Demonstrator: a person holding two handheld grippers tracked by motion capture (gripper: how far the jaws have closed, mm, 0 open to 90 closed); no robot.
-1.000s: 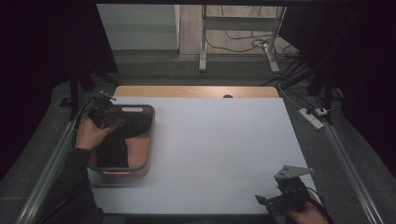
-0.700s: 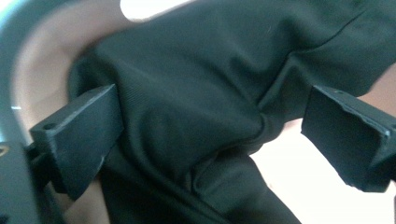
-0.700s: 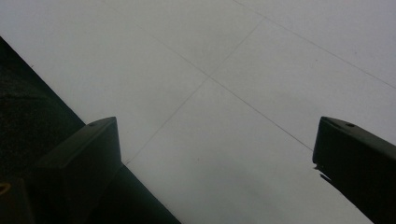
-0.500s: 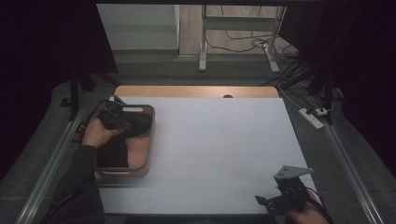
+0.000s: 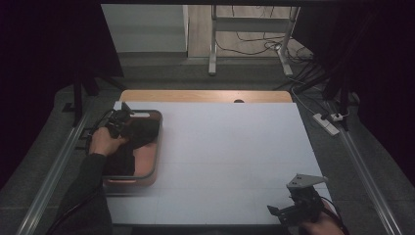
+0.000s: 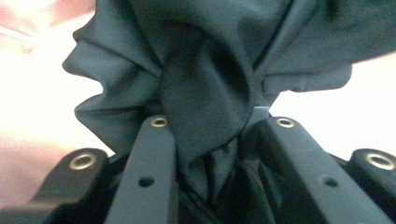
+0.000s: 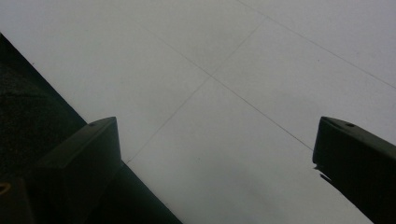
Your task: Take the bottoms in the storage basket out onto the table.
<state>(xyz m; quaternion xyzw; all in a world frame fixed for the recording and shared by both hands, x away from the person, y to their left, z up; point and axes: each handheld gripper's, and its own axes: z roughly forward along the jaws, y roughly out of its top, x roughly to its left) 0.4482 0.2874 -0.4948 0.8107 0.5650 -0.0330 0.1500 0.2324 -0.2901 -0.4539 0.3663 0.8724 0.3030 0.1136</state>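
Far left: pink tray holding black cloth. Left gripper clamped on a bunched fold of it, over the tray. Centre: bare white table. Near right: right gripper parted, idle. Judged progress: cloth seized, removal from tray pending.

The cloth pinched between the jaws of the left gripper is soft, matt black fabric with a stitched hem, falling in loose folds. Those jaws look like matt black plastic, set with small brass-coloured metal eyelets. Under the cloth, the tray has a smooth, slightly glossy reddish-brown wall. Below the right gripper, the table is a smooth, matt white surface crossed by fine seams; its far edge shows bare, light wood.
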